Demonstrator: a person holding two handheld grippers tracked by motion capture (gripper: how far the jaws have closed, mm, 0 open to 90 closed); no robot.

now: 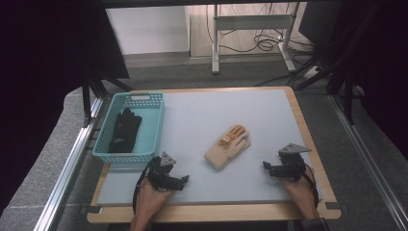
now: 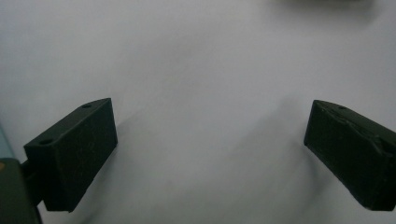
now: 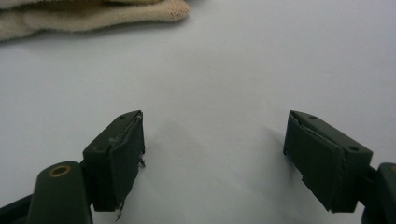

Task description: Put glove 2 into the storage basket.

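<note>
A cream and tan glove (image 1: pixel 228 146) lies flat in the middle of the grey table mat (image 1: pixel 211 110). A black glove (image 1: pixel 124 130) lies inside the teal basket (image 1: pixel 154 126) at the left. My left gripper (image 1: pixel 184 179) rests near the front edge, just below the basket, jaws wide apart over bare mat (image 2: pixel 210 126). My right gripper (image 1: pixel 265 166) sits at the front right, to the right of the cream glove, open with nothing between its jaws (image 3: pixel 212 133). The cream glove's edge (image 3: pixel 93 16) shows at the top left of the right gripper view.
The mat lies on a wooden tabletop (image 1: pixel 300 120) with a metal rail (image 1: pixel 72 159) along the left side. Beyond the table stand a white table frame (image 1: pixel 250 29) and loose cables (image 1: pixel 264 43) on the floor.
</note>
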